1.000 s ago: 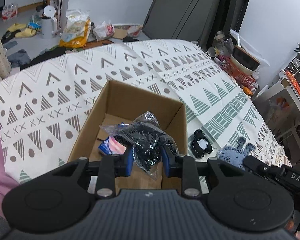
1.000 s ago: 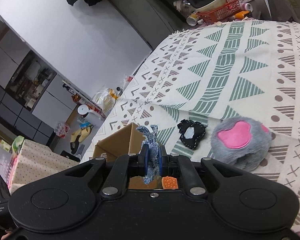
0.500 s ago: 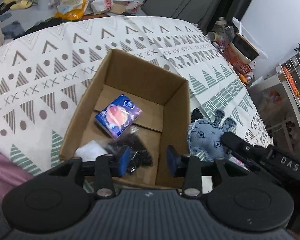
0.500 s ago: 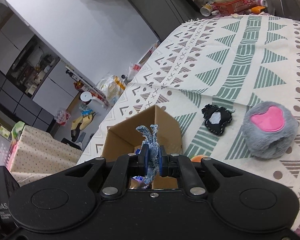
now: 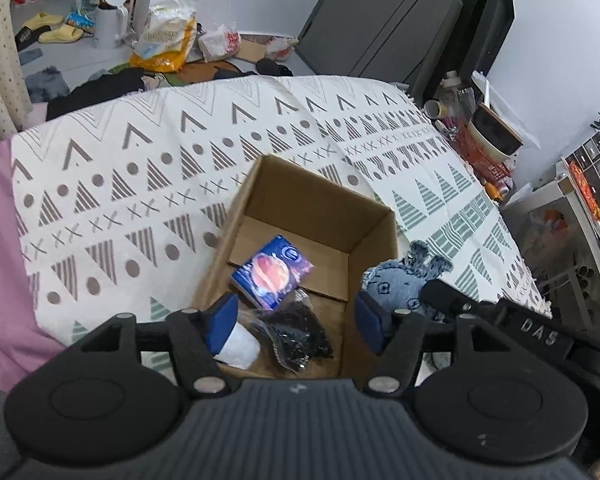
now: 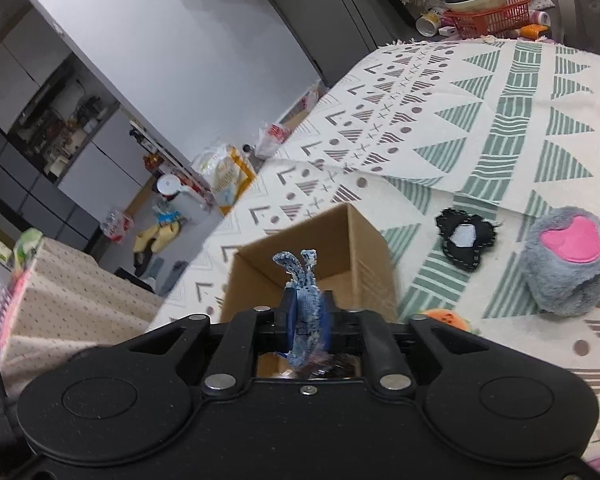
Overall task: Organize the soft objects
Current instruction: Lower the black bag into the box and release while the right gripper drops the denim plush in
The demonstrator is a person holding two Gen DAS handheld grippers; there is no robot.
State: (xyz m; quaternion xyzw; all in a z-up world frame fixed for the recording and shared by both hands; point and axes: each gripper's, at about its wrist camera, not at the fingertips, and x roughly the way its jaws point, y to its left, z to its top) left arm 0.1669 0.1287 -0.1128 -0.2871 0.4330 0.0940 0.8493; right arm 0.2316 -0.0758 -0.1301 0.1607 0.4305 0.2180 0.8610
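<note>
The left tool (image 5: 296,322) hangs spread and empty over the cardboard box (image 5: 320,204) on the patterned bed cover (image 5: 140,168). In the box lie a blue packet (image 5: 272,276), a clear bag of black pieces (image 5: 300,332) and something white (image 5: 240,346). The right tool (image 6: 307,314) — "DAS" printed on its body — pinches the denim rabbit toy (image 6: 306,312) just beside the box. A grey plush paw (image 6: 568,264) and black patch (image 6: 466,240) lie on the cover.

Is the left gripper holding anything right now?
No, the left gripper is open and empty above the cardboard box, with the bag of black items lying loose inside.
</note>
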